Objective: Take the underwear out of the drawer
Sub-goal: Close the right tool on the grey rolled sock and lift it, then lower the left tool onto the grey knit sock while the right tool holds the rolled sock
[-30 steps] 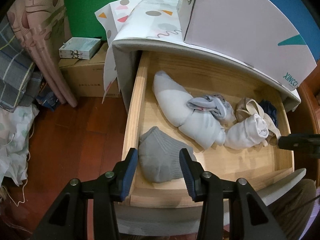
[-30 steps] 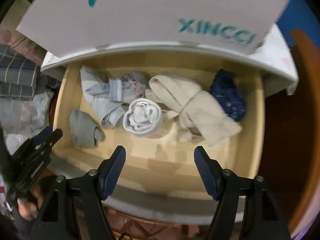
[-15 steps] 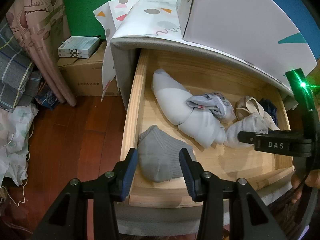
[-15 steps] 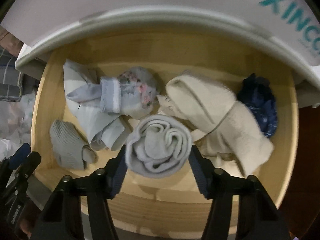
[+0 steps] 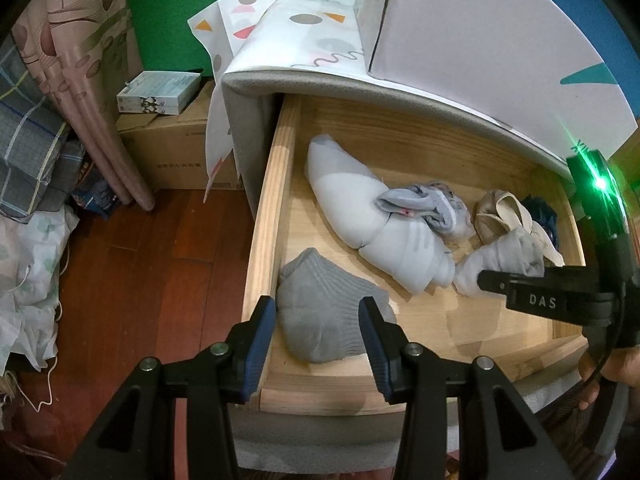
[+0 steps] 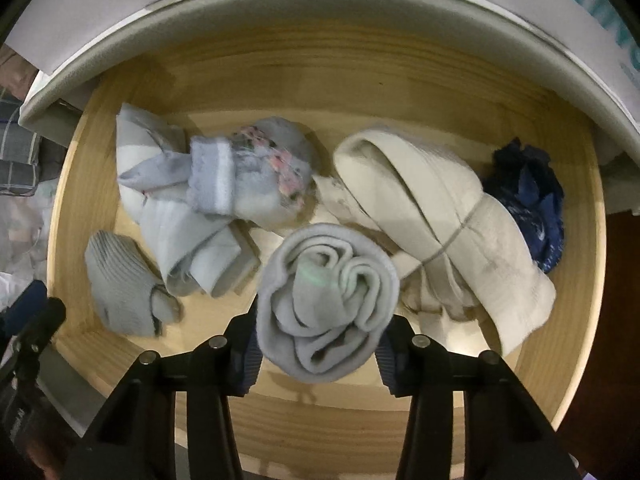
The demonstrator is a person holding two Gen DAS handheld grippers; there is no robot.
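The wooden drawer [image 5: 262, 216] is pulled open and holds several rolled garments. My right gripper [image 6: 318, 350] is shut on a pale grey rolled underwear bundle [image 6: 326, 300] near the drawer's front; it shows in the left wrist view [image 5: 500, 258] too. My left gripper [image 5: 318, 334] is open and empty above the drawer's front left corner, over a grey sock [image 5: 324, 320]. A light blue roll [image 6: 168, 216], a floral piece [image 6: 264, 168], a cream bundle [image 6: 432, 208] and a dark blue piece [image 6: 528, 204] lie in the drawer.
A white box [image 5: 460, 52] sits on the cabinet top over the drawer's back. A patterned cloth [image 5: 280, 32] hangs off the cabinet. A cardboard box [image 5: 176, 152], curtain [image 5: 80, 80] and piled fabric [image 5: 24, 264] stand on the wooden floor at left.
My right gripper moved down into the drawer and closed its jaws around the pale grey rolled bundle. My left gripper has hardly moved.
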